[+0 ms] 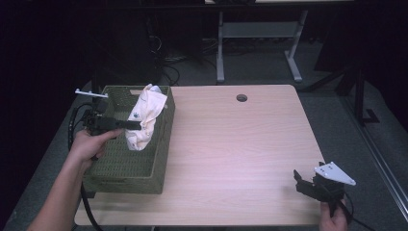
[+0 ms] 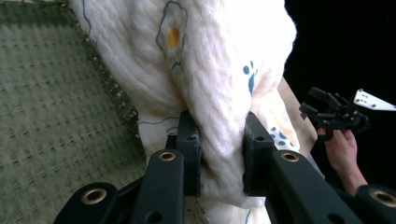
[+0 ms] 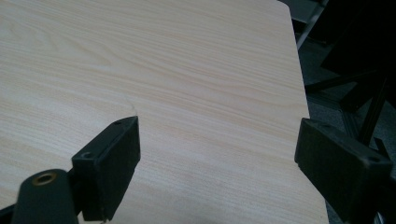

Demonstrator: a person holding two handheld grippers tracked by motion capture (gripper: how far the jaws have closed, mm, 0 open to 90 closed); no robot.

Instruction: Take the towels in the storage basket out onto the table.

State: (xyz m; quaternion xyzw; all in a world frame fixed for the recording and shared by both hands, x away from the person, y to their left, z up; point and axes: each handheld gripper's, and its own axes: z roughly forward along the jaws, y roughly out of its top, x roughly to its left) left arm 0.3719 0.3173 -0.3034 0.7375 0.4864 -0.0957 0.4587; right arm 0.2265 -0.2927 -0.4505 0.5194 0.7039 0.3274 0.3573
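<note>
L gripper (image 1: 137,125) is clamped on a white cloth (image 1: 143,119) w/ blue and yellow prints, pads pinching a thick fold of it. Cloth hangs bunched over the green perforated basket (image 1: 137,179) at the table's (image 1: 231,144) left side, its lower end down inside the basket. In the left gripper view the fold (image 2: 219,93) bulges between the two black jaws, basket floor off to the left. R gripper (image 1: 303,181) sits near the table's front right corner, jaws spread wide w/ nothing between them, just bare wood (image 3: 187,84) below, well apart from the cloth.
</note>
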